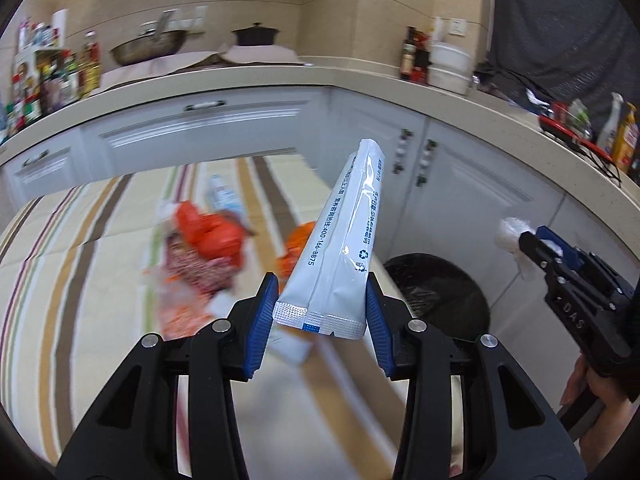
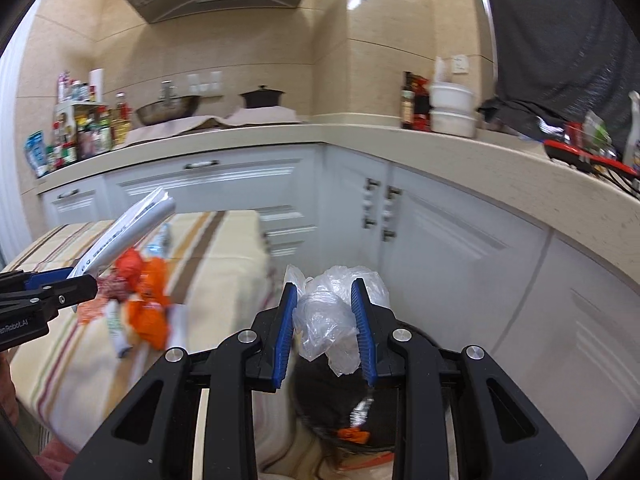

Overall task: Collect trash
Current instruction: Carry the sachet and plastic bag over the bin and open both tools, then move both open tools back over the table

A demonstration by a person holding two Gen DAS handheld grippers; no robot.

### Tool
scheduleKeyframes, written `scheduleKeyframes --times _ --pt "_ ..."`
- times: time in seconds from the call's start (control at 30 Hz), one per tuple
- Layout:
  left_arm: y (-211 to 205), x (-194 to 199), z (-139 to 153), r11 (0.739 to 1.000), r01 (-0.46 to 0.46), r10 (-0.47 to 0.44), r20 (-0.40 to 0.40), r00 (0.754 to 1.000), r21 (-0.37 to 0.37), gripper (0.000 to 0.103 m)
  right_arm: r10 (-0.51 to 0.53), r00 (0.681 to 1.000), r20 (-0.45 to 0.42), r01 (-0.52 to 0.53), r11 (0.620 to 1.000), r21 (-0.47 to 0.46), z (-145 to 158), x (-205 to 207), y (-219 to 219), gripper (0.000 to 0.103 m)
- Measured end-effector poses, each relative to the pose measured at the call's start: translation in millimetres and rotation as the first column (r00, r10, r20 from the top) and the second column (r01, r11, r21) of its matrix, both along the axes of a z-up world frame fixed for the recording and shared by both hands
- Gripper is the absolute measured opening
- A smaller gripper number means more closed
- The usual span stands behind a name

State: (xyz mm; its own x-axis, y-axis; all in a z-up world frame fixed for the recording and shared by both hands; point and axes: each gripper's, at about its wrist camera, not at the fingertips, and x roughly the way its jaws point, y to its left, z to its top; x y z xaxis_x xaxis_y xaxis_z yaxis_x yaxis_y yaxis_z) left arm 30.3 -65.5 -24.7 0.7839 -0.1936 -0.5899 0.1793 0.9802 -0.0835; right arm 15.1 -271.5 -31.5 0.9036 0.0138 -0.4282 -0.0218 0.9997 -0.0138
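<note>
My left gripper (image 1: 320,312) is shut on a long white sachet (image 1: 340,240) and holds it above the striped tablecloth (image 1: 80,240). The sachet also shows in the right wrist view (image 2: 124,236). My right gripper (image 2: 326,320) is shut on a crumpled clear plastic wrapper (image 2: 332,320) above the black trash bin (image 2: 340,412); it also shows in the left wrist view (image 1: 516,240). The bin (image 1: 440,296) stands on the floor right of the table. Orange and red wrappers (image 1: 208,240) lie in a blurred pile on the cloth, also seen from the right wrist (image 2: 144,300).
White cabinets (image 2: 440,240) and a beige counter (image 2: 400,136) wrap around behind and to the right. The counter carries bottles, a wok, a black pot and white containers. An orange scrap (image 2: 352,434) lies in the bin.
</note>
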Motion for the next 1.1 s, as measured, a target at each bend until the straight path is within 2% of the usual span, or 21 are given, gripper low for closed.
scheduleKeyframes --times 0.23,0.5,0.53,0.57,0.6,0.63,0.83,1.1 --pt "-77.1 32.7 -15.7 0.993 0.110 -0.109 -0.027 0.994 0.038 0.042 -0.060 0.998 -0.027 0.061 0.998 0.012 -14.3 14.3 -36.0 0.029" --pt "-135.5 70.5 -39.8 0.985 0.162 -0.157 -0.092 0.983 0.053 0.043 -0.100 0.994 -0.034 0.101 0.994 0.038 -31.6 34.3 -66.2 0.029" --pt "-141.8 77.4 -43.6 0.985 0.162 -0.156 -0.096 0.983 0.053 0.048 -0.103 0.994 -0.030 0.104 0.994 0.046 -33.7 37.4 -69.1 0.035" --pt "-146.2 82.1 -46.2 0.985 0.159 -0.153 -0.103 0.983 0.060 0.051 -0.104 0.994 -0.027 0.105 0.993 0.057 -36.7 41.4 -73.3 0.051" --pt "-149.9 86.9 -49.1 0.986 0.155 -0.148 -0.111 0.983 0.064 0.058 -0.112 0.993 -0.025 0.113 0.992 0.063 -39.5 44.9 -76.4 0.058" --pt "-152.5 90.4 -50.5 0.986 0.153 -0.144 -0.116 0.983 0.065 0.058 -0.131 0.991 -0.019 0.132 0.989 0.062 -42.2 47.5 -79.7 0.061" --pt "-144.8 89.8 -49.9 0.989 0.136 -0.128 -0.126 0.984 0.059 0.065 -0.145 0.989 -0.041 0.147 0.987 0.067 -46.2 44.9 -85.2 0.061" --pt "-97.9 56.4 -32.0 0.996 0.088 -0.084 -0.097 0.992 0.033 0.065 -0.097 0.994 -0.045 0.100 0.992 0.072 -36.2 24.2 -60.6 0.061"
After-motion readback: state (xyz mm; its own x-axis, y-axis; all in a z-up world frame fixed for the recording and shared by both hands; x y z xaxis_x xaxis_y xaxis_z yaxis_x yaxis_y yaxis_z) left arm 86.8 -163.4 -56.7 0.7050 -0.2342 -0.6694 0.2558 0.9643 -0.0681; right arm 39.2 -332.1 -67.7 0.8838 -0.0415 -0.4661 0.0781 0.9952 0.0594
